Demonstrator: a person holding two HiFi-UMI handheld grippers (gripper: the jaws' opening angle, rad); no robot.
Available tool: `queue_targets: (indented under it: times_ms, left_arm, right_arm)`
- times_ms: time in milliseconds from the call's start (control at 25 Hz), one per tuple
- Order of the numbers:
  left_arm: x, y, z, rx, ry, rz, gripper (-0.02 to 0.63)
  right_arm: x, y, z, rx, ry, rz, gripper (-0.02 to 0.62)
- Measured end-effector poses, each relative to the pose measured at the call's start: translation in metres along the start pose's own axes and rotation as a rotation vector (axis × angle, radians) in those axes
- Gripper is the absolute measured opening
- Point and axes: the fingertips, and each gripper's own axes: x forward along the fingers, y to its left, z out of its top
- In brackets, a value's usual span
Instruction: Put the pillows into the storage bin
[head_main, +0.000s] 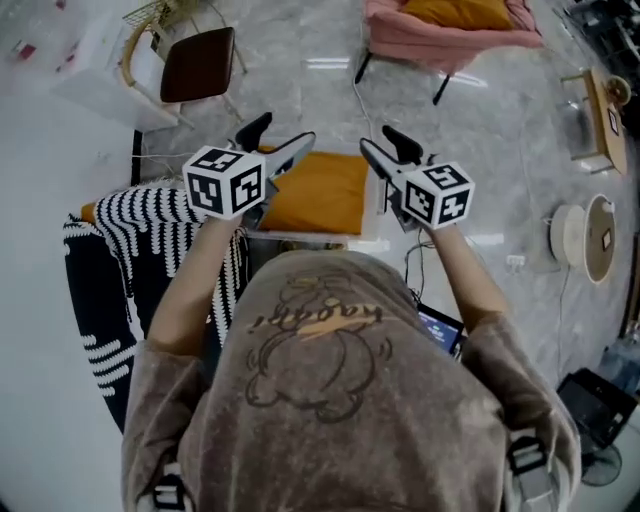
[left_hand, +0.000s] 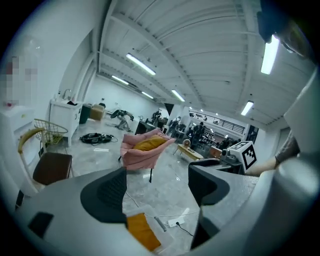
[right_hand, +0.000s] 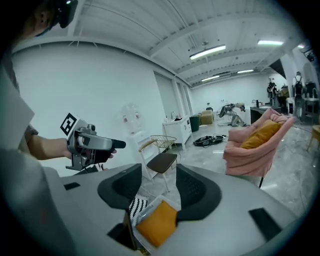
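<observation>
okay, left tool (head_main: 286, 136) and right tool (head_main: 374, 139) are hanging open, empty; best be pinching deep into the striped pillow (head_main: 150, 215) beside the storage bin (head_main: 300, 237).

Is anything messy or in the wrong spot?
One thing stands out. The striped pillow lies draped to the left of the bin, outside it. Only the orange pillow is in the bin. Nothing looks spilled or broken.

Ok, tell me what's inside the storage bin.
One orange pillow lies inside the clear storage bin. It covers the bottom, so anything beneath it cannot be seen.
</observation>
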Motion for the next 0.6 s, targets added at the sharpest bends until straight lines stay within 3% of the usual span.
queue_targets:
  times_ms: [120,200,280,400,600]
  left_arm:
    - [-0.009,-0.004,0.015,0.061,-0.034,-0.003,0.371]
    - [-0.014,-0.008,0.021,0.07,-0.048,-0.008,0.355]
    - [-0.019,-0.01,0.026,0.069,-0.07,-0.002,0.233]
    - [-0.027,-0.013,0.037,0.072,-0.15,0.0,0.005]
    - [-0.044,-0.028,0.05,0.187,-0.271,-0.028,0.003]
  right_arm:
    - [-0.003,0.004,0.017,-0.018,-0.035,0.003,0.174]
    - [-0.008,0.007,0.03,-0.04,-0.067,-0.005,0.069]
    - [-0.014,0.014,0.036,-0.068,-0.081,-0.01,0.003]
    - [-0.022,0.029,0.038,-0.098,-0.08,0.032,0.003]
    - [-0.028,0.048,0.042,-0.075,-0.166,0.081,0.003]
